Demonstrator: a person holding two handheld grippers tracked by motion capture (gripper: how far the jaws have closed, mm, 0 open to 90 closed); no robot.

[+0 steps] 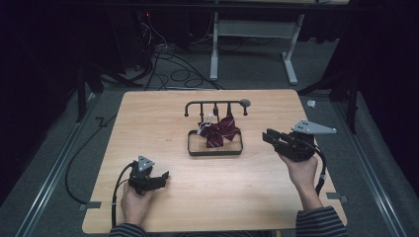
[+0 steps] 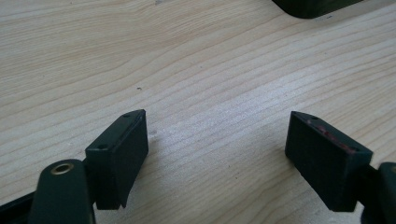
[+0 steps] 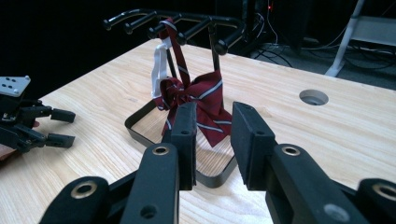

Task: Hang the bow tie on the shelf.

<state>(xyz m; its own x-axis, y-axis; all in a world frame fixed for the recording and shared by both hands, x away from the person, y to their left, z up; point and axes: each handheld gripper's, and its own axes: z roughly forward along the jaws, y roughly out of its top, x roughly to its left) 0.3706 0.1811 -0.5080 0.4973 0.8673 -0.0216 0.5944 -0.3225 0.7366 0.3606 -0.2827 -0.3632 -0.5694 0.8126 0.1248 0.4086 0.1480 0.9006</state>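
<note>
Looking down from the high view, you had the right gripper held beside the black rack, its fingers aimed at the maroon striped bow tie that hung from one of the pegs over the rack's tray in the middle of the worktop. Your left gripper sat near the front left edge, well apart from the rack. The right gripper view told you more: the fingers stood partly apart with nothing between them, short of the bow tie, and a white strap looped over the peg. The left gripper view gave bare wood between widely spread fingers.
</note>
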